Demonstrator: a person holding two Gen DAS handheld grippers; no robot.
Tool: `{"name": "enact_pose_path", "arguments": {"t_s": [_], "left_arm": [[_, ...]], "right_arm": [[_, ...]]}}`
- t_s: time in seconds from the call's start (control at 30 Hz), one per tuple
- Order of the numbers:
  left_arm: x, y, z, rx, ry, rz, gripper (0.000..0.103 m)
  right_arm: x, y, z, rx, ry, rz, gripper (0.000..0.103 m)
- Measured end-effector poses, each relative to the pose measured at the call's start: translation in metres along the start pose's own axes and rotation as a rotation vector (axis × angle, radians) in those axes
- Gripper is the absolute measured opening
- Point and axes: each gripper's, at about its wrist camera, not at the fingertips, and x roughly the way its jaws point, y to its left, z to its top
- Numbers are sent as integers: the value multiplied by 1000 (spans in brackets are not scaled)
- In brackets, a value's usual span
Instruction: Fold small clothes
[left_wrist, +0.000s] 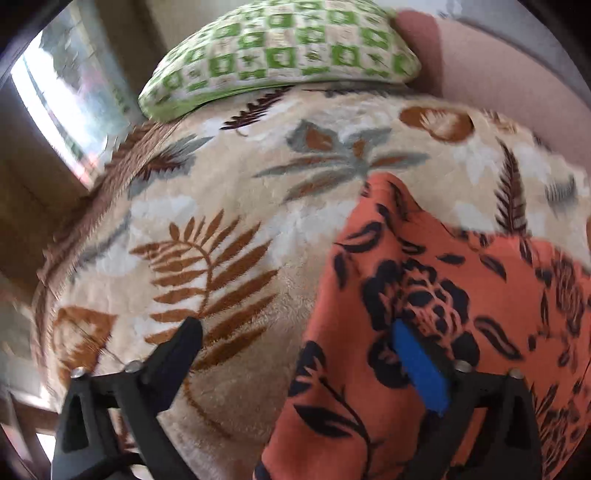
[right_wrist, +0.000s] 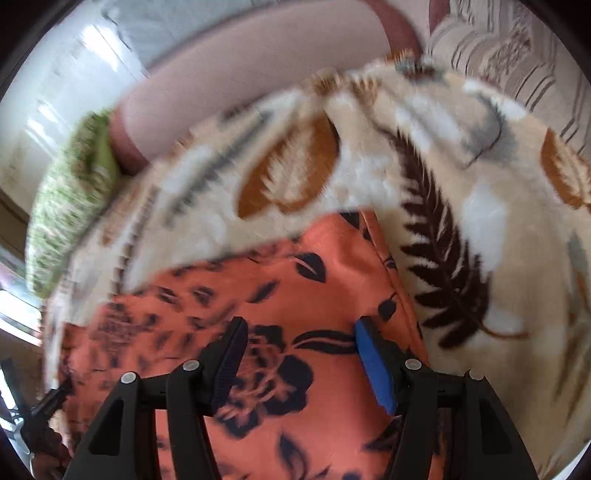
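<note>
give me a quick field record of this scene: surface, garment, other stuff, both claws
surface: beige blanket with a leaf print
garment: orange cloth with a black flower print, lying on the blanket
other: green checked pillow at the far edge of the blanket
left claw: open wide, one finger over the blanket, the blue-padded finger over the cloth, nothing pinched
right claw: open, both fingers over the cloth, nothing visibly pinched
fold state: cloth not neatly folded; picture blurred
</note>
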Motion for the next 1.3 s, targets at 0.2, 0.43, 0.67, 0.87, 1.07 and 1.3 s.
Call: {"name": "enact_pose_path", "arguments": {"t_s": [0.2,0.43,0.67,0.87,1.07,1.3], "left_arm": [[-38,20,-13,-8,-7,-1,103],[-64,50,-73,-34,-1,27,103],[-76,70,-85,-72,55,-35,103],[-106,79,-113,-120,57,-131,103],[-116,68,-139,-229,99,-363,102],[-73,71,-147,-424,148,-499,63]], "right_arm": [[-41,8,-16,-9,-26,65,65],[-54,10,-85,-49,38,124,70],[-79,33,-97,-106,5,149,70],[-110,22,-116,-106,-71,184,70],[-114,4,-135,-146,-114,145,70],[-107,-26,-139,-157,-177,134,70]]}}
